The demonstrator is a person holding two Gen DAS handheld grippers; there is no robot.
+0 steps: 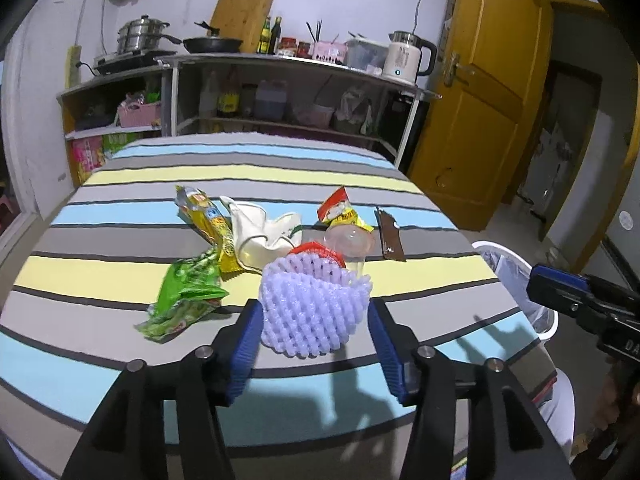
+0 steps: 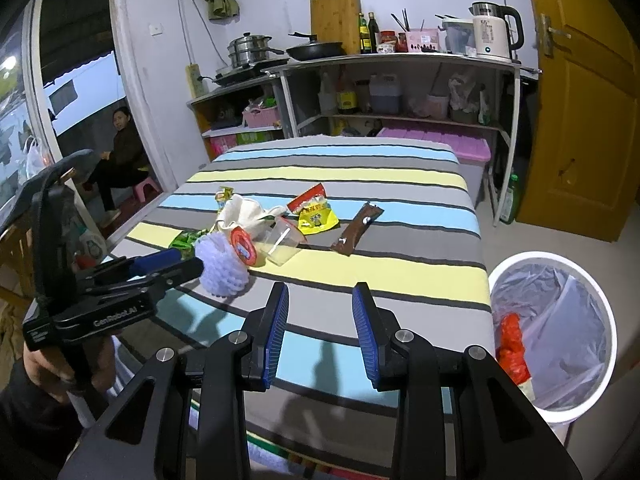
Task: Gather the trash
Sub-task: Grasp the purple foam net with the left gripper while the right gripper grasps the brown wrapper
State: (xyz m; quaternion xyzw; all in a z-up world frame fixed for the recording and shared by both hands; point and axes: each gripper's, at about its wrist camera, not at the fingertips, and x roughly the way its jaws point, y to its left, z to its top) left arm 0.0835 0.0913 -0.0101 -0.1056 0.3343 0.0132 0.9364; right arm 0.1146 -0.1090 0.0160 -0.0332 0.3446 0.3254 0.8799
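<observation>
Desk point(image 1: 120, 272), striped cloth, litter bunched near the middle. Waste bin point(image 2: 556, 332) stands on the floor just off the desk's near right corner, lined with a clear bag, one red wrapper already inside. In the left wrist view only its rim shows, at the right edge.

Target, by my reading: white foam fruit net point(image 1: 312, 312), the litter nearest the left hand. It lies straight ahead of the left hand-held gripper point(image 1: 316, 344), between the two blue pads. Jaws stand wide open. The left pad sits right at the net's side; a small gap shows at the right pad. Not gripped yet. The net is a squat lump, no clear long axis, mouth facing away toward a red lid point(image 1: 318, 250) and a clear cup point(image 1: 352, 244) just behind it.

Right hand-held gripper point(image 2: 320, 328): about half open, nothing between the pads, hanging over bare cloth near the front edge, well apart from the litter. It is the one nearer the bin.

Neighbours of the net: green wrapper point(image 1: 184, 300) just to its left, yellow packet point(image 1: 212, 228) and crumpled white bag point(image 1: 264, 236) behind. Brown sachet point(image 1: 390, 236) lies apart to the right.

Judgement: closing now should catch the net alone. The carry to the bin runs rightward across open cloth, but passes in front of the right hand.
</observation>
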